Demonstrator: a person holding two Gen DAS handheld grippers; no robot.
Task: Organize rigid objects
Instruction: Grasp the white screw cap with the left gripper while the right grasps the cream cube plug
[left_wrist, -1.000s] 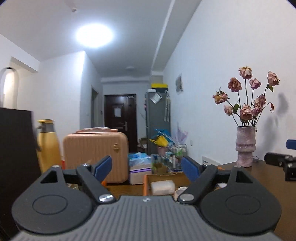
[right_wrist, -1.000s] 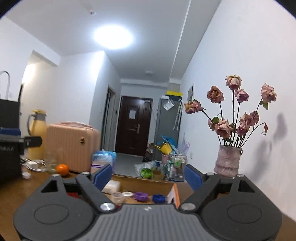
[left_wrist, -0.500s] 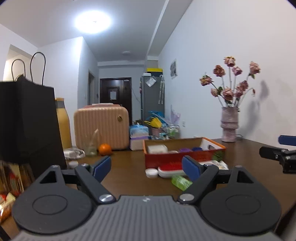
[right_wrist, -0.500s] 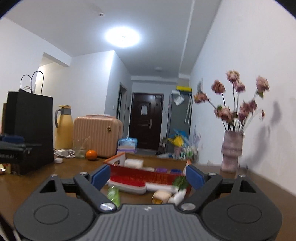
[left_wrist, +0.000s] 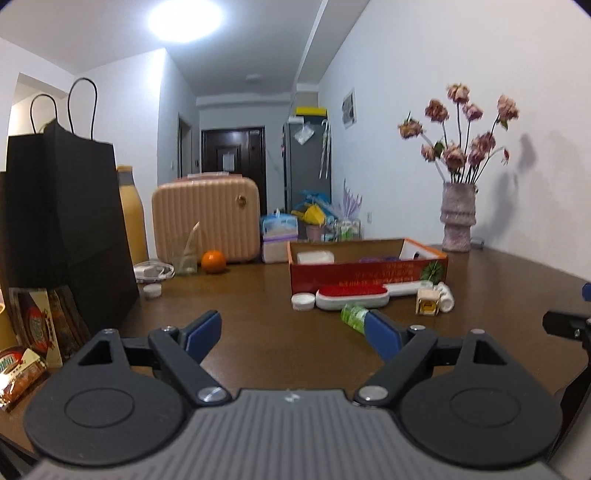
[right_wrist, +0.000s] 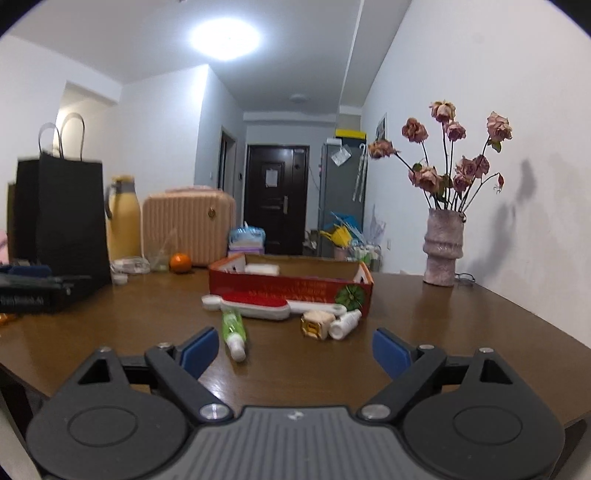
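Note:
A red cardboard box (left_wrist: 365, 275) (right_wrist: 291, 290) stands on the brown table with small items inside. In front of it lie a red-and-white brush (left_wrist: 352, 296) (right_wrist: 258, 304), a white cap (left_wrist: 303, 301), a green tube (left_wrist: 352, 315) (right_wrist: 233, 328), a gold-and-cream cube (left_wrist: 427, 302) (right_wrist: 316, 323) and a small white bottle (left_wrist: 445, 297) (right_wrist: 345, 324). My left gripper (left_wrist: 293, 334) is open and empty, held short of these items. My right gripper (right_wrist: 293, 349) is open and empty, just short of the tube.
A black paper bag (left_wrist: 62, 221) (right_wrist: 61, 214), a yellow flask (right_wrist: 123, 218), a peach case (left_wrist: 207, 225), an orange (left_wrist: 213, 261) and a glass (left_wrist: 184, 258) stand at the left and back. A vase of dried roses (left_wrist: 458, 218) (right_wrist: 443, 247) stands at the right. Snack packets (left_wrist: 26, 354) lie near left.
Both grippers have pulled back and tilted down: the table, the red box and the loose items in front of it have come into view. Both stay open.

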